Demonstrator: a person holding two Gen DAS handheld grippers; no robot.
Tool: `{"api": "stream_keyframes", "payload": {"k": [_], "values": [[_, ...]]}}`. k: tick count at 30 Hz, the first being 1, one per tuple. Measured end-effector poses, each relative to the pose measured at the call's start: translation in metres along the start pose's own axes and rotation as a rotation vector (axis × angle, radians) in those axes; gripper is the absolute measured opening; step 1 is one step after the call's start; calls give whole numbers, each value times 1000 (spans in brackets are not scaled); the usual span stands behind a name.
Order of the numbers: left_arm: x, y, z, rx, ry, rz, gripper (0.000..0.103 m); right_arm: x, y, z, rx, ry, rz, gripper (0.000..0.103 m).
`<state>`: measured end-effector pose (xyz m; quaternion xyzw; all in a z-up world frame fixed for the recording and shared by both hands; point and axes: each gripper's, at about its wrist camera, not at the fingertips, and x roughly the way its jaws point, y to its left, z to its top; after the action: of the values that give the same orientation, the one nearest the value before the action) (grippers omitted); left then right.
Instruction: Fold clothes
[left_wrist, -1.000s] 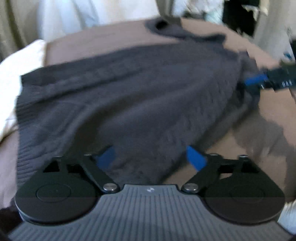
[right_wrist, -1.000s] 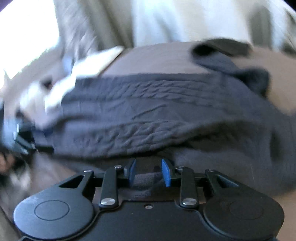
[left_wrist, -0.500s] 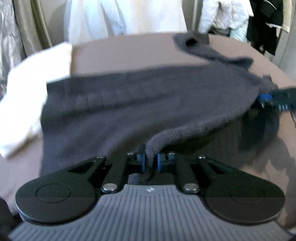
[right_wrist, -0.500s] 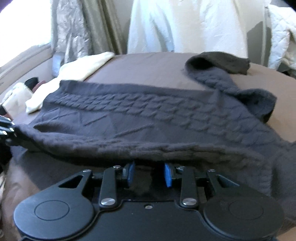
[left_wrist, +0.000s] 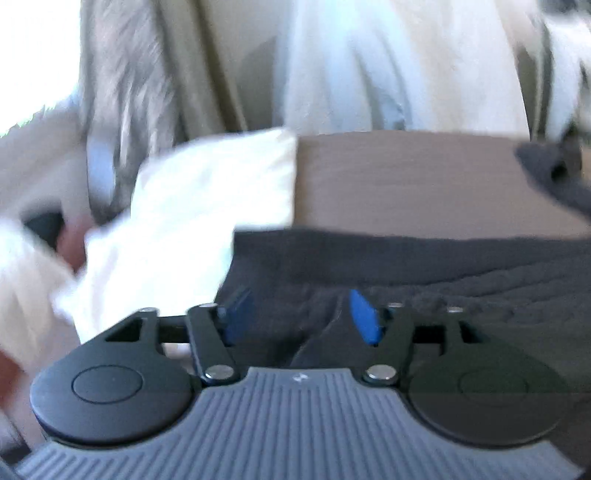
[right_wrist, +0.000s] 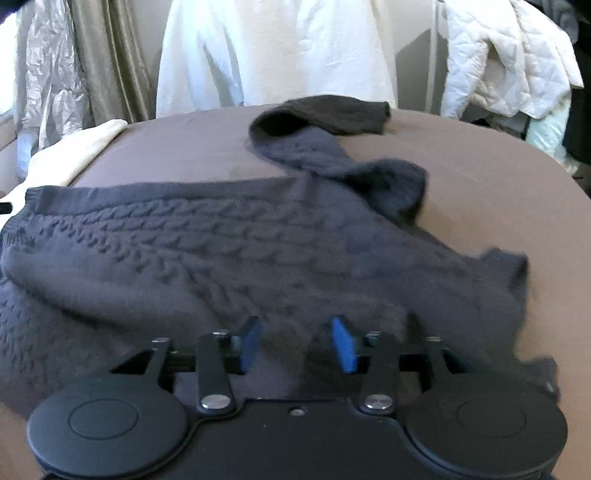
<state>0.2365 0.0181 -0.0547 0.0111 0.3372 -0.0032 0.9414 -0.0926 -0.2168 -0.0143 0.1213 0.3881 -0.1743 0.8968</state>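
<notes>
A dark grey cable-knit sweater (right_wrist: 221, 251) lies folded lengthwise on a brown bed (right_wrist: 480, 177), one sleeve (right_wrist: 325, 114) stretched toward the far side. It also shows in the blurred left wrist view (left_wrist: 443, 273). My right gripper (right_wrist: 295, 341) is open just over the sweater's near folded edge, holding nothing. My left gripper (left_wrist: 299, 317) is open over the sweater's hem end, with knit lying between its blue pads (left_wrist: 364, 317) but not pinched.
A white folded cloth (left_wrist: 192, 221) lies on the bed beside the sweater's hem, also in the right wrist view (right_wrist: 74, 151). White garments (right_wrist: 273, 51) and a quilted jacket (right_wrist: 506, 62) hang behind the bed. Curtains (right_wrist: 99, 62) hang at the left.
Both grippers carried the sweater's near edge over onto its far half, then opened and let it go. The left gripper has swung left toward the hem and white cloth.
</notes>
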Motion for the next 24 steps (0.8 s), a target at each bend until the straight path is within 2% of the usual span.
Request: {"api": "stream_keyframes", "payload": {"k": [3, 6, 9, 10, 13, 15, 16, 17, 18, 19, 20, 24], "values": [[6, 34, -11, -188, 99, -134, 68, -15, -15, -9, 105, -6, 10, 53], [15, 42, -18, -286, 161, -242, 68, -39, -9, -16, 154, -55, 100, 53], [27, 29, -29, -314, 242, -331, 68, -50, 14, -22, 64, -26, 212, 53], [30, 25, -34, -326, 255, -356, 68, -49, 25, -25, 16, -7, 225, 54], [40, 9, -45, -345, 274, -364, 64, -38, 51, -34, -91, 22, 198, 70], [36, -5, -45, -275, 232, -321, 16, -24, 60, -38, -107, 31, 117, 70], [34, -12, -45, -230, 208, -299, 16, -17, 64, -40, -111, 35, 74, 63], [29, -17, -42, -197, 182, -284, 16, -15, 66, -41, -119, 42, 25, 36], [22, -20, -38, -179, 156, -276, 16, -15, 68, -41, -129, 49, -28, 20], [14, -21, -32, -166, 126, -274, 16, -20, 69, -40, -141, 55, -49, 13], [3, -21, -25, -165, 95, -282, 16, -29, 69, -38, -150, 56, -50, 11], [-33, -20, -5, -124, 10, -313, 18, -83, 74, -45, -202, 52, -52, 10]]}}
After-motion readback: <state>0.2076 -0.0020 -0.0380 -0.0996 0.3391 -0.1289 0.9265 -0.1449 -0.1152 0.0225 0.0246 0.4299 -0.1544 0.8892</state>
